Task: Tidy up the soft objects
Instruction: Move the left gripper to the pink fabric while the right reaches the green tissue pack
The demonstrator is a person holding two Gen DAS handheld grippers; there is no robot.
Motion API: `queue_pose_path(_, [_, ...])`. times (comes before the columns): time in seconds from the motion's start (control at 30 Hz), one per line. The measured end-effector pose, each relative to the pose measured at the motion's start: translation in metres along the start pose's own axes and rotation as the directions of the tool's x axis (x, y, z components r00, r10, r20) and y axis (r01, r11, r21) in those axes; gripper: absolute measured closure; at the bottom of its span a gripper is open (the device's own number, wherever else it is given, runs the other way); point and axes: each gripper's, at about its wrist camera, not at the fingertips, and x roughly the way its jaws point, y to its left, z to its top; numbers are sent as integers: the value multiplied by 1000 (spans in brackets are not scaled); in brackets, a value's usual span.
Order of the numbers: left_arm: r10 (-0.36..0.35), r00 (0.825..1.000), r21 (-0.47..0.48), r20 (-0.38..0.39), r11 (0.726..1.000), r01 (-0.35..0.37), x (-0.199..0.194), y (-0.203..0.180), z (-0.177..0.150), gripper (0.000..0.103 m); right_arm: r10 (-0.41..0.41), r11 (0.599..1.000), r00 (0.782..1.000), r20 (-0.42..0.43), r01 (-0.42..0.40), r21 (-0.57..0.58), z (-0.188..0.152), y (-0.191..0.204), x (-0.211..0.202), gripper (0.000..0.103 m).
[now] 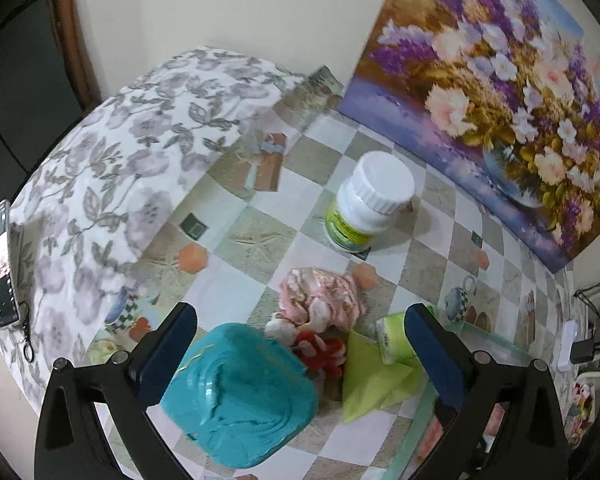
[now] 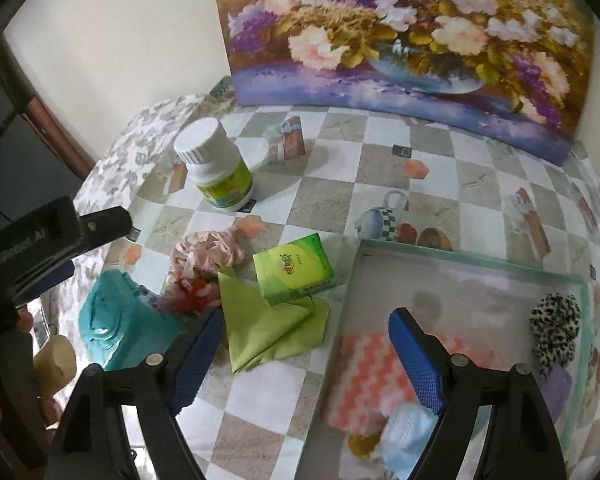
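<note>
My left gripper [image 1: 300, 344] stands open above a heap of soft things on the checked tablecloth. A teal spongy block [image 1: 240, 396] lies by its left finger, untouched by the pads. Beyond it are a pink floral scrunchie [image 1: 320, 300], a red scrunchie [image 1: 324, 354], a folded green cloth [image 1: 376, 384] and a green tissue pack [image 1: 394, 338]. My right gripper [image 2: 308, 360] is open and empty, straddling the near left rim of a clear tray [image 2: 460, 260]. The tray holds an orange zigzag cloth [image 2: 372, 376], a leopard-print scrunchie [image 2: 556, 328] and a pale blue item [image 2: 408, 440].
A white bottle [image 1: 372, 200] stands upright behind the heap. A flower painting [image 1: 480, 100] leans on the wall at the back. A floral pillow [image 1: 120, 160] fills the left side, with a phone [image 1: 0, 268] at its edge.
</note>
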Motion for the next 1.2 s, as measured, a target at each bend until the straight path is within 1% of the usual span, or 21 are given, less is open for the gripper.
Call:
queue_pose_path(0.17, [4, 999, 28, -49, 1000, -3, 17, -11, 7, 0, 0, 999, 1000, 7, 1, -44, 11, 7, 11, 17])
queue_pose_path(0.3, [14, 996, 17, -86, 1000, -12, 34, -9, 13, 0, 17, 999, 1000, 7, -17, -51, 19, 7, 24, 17])
queue_pose_path(0.43, [42, 994, 18, -104, 999, -40, 46, -10, 19, 0, 25, 997, 1000, 5, -24, -72, 26, 8, 36, 17])
queue_pose_path(0.57, [37, 994, 29, -107, 999, -34, 56, -16, 22, 0, 42, 996, 999, -16, -44, -74, 30, 7, 51, 17])
queue_pose_path(0.67, [38, 992, 50, -120, 998, -32, 65, -21, 21, 2, 39, 994, 999, -17, -40, -102, 32, 11, 59, 17])
queue_pose_path(0.73, [42, 991, 64, -130, 997, -34, 71, -24, 20, 11, 31, 993, 999, -20, -32, -111, 32, 11, 64, 17])
queue_pose_path(0.8, [53, 988, 79, -143, 996, -42, 76, -26, 20, 15, 30, 993, 999, -28, -33, -110, 32, 10, 68, 17])
queue_pose_path(0.9, [72, 985, 108, -160, 993, -55, 84, -31, 16, 16, 27, 992, 999, -30, -30, -119, 31, 11, 73, 17])
queue_pose_path(0.97, [78, 983, 128, -169, 990, -56, 88, -34, 15, 20, 29, 991, 999, -38, -34, -133, 31, 14, 75, 17])
queue_pose_path(1.0, [79, 982, 135, -174, 989, -56, 90, -35, 14, 24, 33, 990, 999, -42, -38, -133, 30, 14, 77, 17])
queue_pose_path(1.1, [93, 977, 160, -193, 985, -62, 98, -39, 11, 29, 27, 990, 998, -55, -34, -137, 27, 15, 83, 20])
queue_pose_path(1.2, [116, 975, 187, -191, 979, -80, 102, -42, 9, 35, 25, 989, 998, -64, -34, -142, 26, 17, 86, 20])
